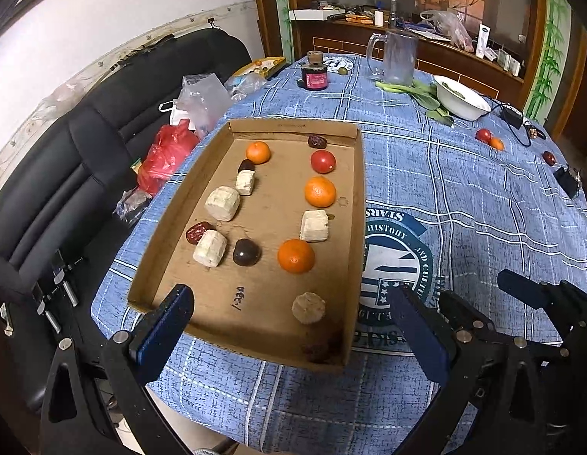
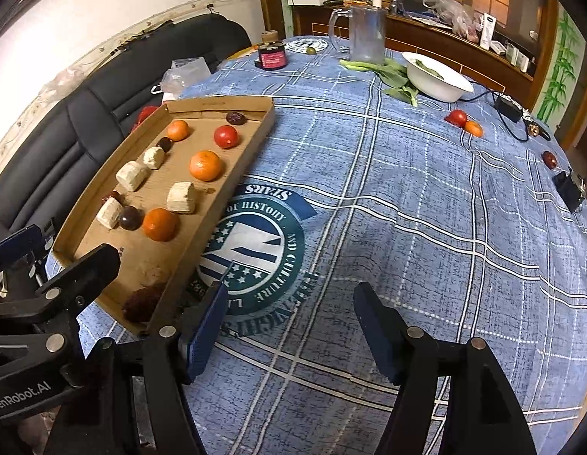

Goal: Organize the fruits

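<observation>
- A shallow cardboard tray (image 1: 354, 197) is seen on a table covered by a blue plaid cloth (image 1: 464, 197), with its far end toward a black sofa (image 1: 65, 159).
- Inside the tray, three oranges (image 1: 320, 191) are laid out along with a red tomato (image 1: 323, 161), several dark red dates (image 1: 317, 141), a dark round fruit (image 1: 246, 252) and pale, blocky pieces (image 1: 314, 225).
- More fruit is left well apart on the cloth at the far right: a tomato touching a small orange (image 2: 473, 128), and a single date (image 2: 549, 159) nearer the edge.
- The left gripper (image 1: 293, 326) is held spread wide above the tray's near end; nothing is gripped between its blue pads.
- The right gripper (image 2: 289, 326) is held wide apart and empty over the round printed emblem (image 2: 255, 250), just beside the tray's long side.
- A clear mug (image 2: 365, 34), a white bowl (image 2: 437, 76) with leafy greens (image 2: 392, 79) beside it, and a red-labelled jar (image 2: 272, 57) are seen at the far side.
</observation>
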